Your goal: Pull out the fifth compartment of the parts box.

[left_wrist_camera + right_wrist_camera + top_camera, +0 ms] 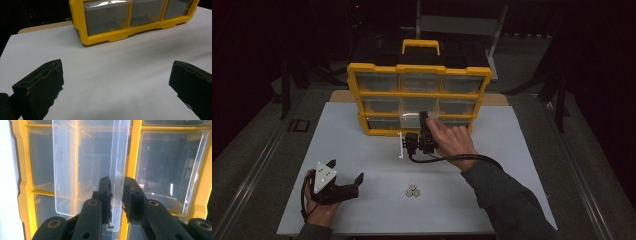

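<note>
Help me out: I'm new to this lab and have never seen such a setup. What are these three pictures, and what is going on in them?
No robot here: a person holds a hand-held tool with two black jaws in each hand. The high view looks down on a white table from the person's side. The other two pictures come from small cameras riding on the tools, looking along their jaws.

On the table stands a yellow organizer with clear plastic drawers, a handle on top. Nearer the person lies a small cluster of pale parts, too small to identify.

The left gripper rests low near the table's front corner, jaws wide apart with nothing between them. The right gripper is at the cabinet's bottom row, its jaws closed on the thin front wall of a clear drawer, which sticks out of the frame.
</note>
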{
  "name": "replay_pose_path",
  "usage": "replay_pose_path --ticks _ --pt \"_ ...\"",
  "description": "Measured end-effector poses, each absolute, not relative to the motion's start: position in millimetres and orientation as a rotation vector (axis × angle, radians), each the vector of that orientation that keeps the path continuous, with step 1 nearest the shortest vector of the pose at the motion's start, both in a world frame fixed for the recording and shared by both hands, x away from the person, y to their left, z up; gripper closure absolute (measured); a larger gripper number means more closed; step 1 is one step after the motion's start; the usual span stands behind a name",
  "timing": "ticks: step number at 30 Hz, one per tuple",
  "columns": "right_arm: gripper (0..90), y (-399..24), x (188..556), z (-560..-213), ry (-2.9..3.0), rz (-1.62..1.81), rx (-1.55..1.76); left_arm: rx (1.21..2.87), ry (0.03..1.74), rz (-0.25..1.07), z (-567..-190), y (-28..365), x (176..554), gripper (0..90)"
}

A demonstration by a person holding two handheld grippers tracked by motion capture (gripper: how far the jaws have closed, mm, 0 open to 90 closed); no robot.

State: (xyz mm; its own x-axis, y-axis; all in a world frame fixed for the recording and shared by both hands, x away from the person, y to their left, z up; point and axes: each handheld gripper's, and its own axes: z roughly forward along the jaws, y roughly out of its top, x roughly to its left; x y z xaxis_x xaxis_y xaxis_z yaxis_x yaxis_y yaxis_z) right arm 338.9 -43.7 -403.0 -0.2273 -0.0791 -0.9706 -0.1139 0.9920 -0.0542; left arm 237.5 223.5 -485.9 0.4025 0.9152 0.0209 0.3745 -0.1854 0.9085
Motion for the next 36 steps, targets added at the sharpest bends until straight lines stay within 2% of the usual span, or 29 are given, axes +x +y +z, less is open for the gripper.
replay_pose_path --ticks 36 --pt "76.9 -44.8 317.8 -405.7 1.799 0.037 -0.171 1.752 1.13 0.748 -486.1 223.1 237.6 0.0"
